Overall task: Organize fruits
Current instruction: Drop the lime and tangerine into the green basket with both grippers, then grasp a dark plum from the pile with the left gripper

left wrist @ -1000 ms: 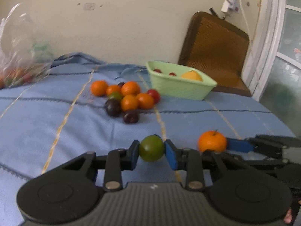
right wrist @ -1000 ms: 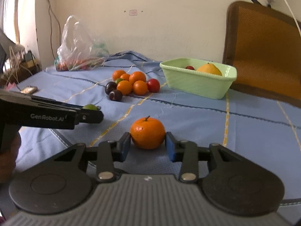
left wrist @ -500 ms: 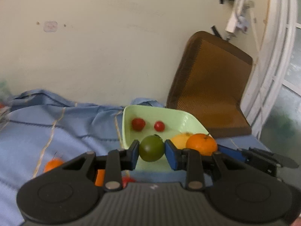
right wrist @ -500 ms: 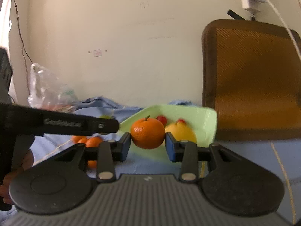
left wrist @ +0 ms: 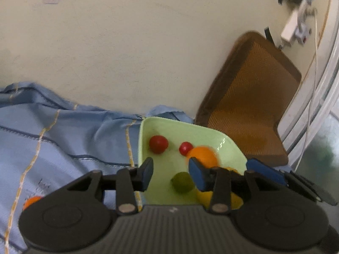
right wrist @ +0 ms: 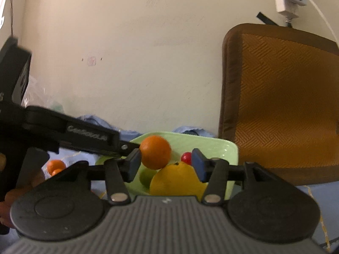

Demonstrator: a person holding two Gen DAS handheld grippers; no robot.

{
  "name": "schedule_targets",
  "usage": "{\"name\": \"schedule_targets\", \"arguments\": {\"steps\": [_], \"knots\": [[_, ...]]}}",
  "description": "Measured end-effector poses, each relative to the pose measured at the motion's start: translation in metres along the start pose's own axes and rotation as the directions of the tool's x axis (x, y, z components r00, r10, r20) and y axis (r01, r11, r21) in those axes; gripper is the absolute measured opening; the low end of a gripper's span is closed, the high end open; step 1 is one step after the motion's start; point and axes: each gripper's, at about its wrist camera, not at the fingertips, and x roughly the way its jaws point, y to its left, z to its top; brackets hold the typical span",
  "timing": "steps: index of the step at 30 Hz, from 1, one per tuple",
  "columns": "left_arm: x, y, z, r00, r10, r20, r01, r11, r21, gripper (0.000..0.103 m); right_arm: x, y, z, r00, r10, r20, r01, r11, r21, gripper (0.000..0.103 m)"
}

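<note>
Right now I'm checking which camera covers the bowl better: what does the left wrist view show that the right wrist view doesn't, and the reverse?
Only the left wrist view: the green fruit loose in the bowl below the left gripper, whose fingers have just opened, and two red fruits.

Only the right wrist view: the plastic bag and a hand holding the left gripper.

Both: the green bowl, the released orange, the yellow fruit, the brown chair and the open right gripper.

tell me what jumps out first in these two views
Both grippers hang open over the light green bowl, their jaws having just been opening. A green fruit sits free below the left gripper; an orange is loose between the right gripper fingers, above a yellow fruit.
</note>
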Motion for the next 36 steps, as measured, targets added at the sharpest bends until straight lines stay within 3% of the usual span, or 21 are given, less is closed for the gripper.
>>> {"name": "schedule_targets", "arguments": {"steps": [7,10,14,16,21,30,33,36], "knots": [[-0.073,0.024,-0.005,0.994,0.031,0.106,-0.024,0.997,-0.068,0.037,-0.017,0.000,0.001,0.999,-0.004,0.043,0.002,0.999,0.045,0.055],[-0.100,0.039,-0.024,0.990,0.085,0.112,-0.076,0.994,-0.083,0.037,-0.023,0.006,0.004,0.998,0.052,0.034,-0.054,0.997,0.059,0.055],[-0.119,0.055,-0.059,0.990,0.125,0.060,-0.118,0.987,-0.105,0.037,-0.024,0.020,-0.002,0.984,0.176,-0.038,-0.172,0.982,0.084,0.050],[-0.121,0.057,-0.073,0.992,0.121,0.038,-0.117,0.987,-0.108,0.037,-0.020,0.027,-0.009,0.972,0.213,-0.097,-0.204,0.974,0.094,0.040],[-0.127,0.051,-0.089,0.988,0.153,0.028,-0.154,0.988,0.007,0.038,-0.017,0.047,-0.019,0.949,0.258,-0.182,-0.255,0.966,0.040,0.038],[-0.112,0.083,-0.080,0.999,0.042,-0.023,-0.045,0.989,-0.140,0.037,-0.009,0.080,-0.021,0.914,0.327,-0.240,-0.339,0.941,-0.008,0.038],[-0.109,0.091,-0.083,0.999,0.018,-0.027,-0.022,0.984,-0.178,0.035,-0.004,0.089,-0.017,0.914,0.331,-0.235,-0.349,0.936,-0.039,0.038],[-0.109,0.090,-0.084,1.000,0.016,-0.023,-0.019,0.986,-0.169,0.035,-0.001,0.095,-0.017,0.929,0.298,-0.221,-0.328,0.938,-0.112,0.038]]}}
